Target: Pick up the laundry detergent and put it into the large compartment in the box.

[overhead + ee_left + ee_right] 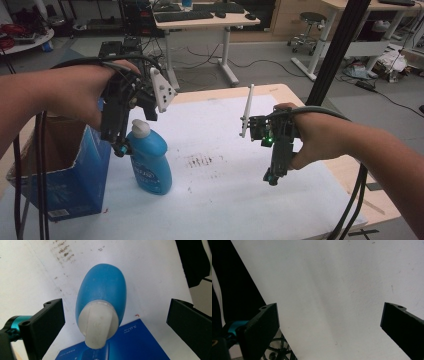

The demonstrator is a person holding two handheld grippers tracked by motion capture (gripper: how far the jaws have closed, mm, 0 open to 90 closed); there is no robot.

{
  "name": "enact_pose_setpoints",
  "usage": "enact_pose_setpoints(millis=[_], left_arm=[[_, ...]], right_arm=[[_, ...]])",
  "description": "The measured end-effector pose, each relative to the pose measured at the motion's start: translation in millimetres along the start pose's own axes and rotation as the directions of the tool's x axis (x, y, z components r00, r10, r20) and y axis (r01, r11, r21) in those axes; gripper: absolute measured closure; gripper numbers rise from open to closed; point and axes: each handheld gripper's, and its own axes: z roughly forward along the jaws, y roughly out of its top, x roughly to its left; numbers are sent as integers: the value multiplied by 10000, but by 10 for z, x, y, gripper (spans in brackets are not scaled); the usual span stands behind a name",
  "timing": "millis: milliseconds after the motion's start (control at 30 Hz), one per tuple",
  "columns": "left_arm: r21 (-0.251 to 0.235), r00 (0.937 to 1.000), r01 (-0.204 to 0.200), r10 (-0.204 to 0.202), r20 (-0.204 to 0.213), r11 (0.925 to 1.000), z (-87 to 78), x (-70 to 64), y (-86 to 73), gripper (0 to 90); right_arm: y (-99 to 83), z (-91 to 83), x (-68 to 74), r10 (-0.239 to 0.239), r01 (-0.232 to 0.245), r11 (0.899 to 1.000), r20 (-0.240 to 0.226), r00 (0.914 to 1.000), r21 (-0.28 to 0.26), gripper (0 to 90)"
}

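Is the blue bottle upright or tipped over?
Upright: the blue bottle stands on its base, white cap on top, beside the blue box.

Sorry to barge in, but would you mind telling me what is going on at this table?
A person holds a gripper in each hand over a white mat. The left gripper hangs just above a blue bottle that stands upright beside an open blue box; its jaws are wide open on either side of the white cap, not touching it. The right gripper hovers open over bare mat, holding nothing. It looks like the bottle is about to be grasped.
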Motion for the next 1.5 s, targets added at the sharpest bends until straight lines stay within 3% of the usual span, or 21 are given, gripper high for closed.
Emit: enact_pose_setpoints(millis=[233,333,367,467,633,1233,1367,1500], left_arm=[[317,10000,-78,78,-14,9995,99,61,-38,16],[334,9998,-159,162,-103,9993,146,91,-42,16],[326,9998,-182,186,-107,9993,161,97,-39,16],[398,9995,-307,311,-104,9987,207,114,-20,16],[574,9990,-441,444,-41,9974,277,138,21,16],[1149,9980,-625,624,40,9914,452,122,60,16],[1229,9982,-604,607,16,9906,465,124,62,17],[1360,9994,-348,340,78,9901,500,139,46,17]], right_arm=[[34,33,-16,129,-129,9999,-82,9999,-7,11],[44,52,-36,-28,28,10000,-69,10000,54,11],[50,56,-25,195,-195,9998,-147,9997,-6,11],[50,60,-47,12,-11,10000,-62,10000,66,11],[50,64,-44,143,-143,9999,-112,9998,29,11],[17,42,-51,88,-88,10000,-77,9999,-4,11],[20,40,-51,135,-135,9999,-55,9999,-27,11],[25,35,-48,98,-98,9999,-11,10000,-50,11]])
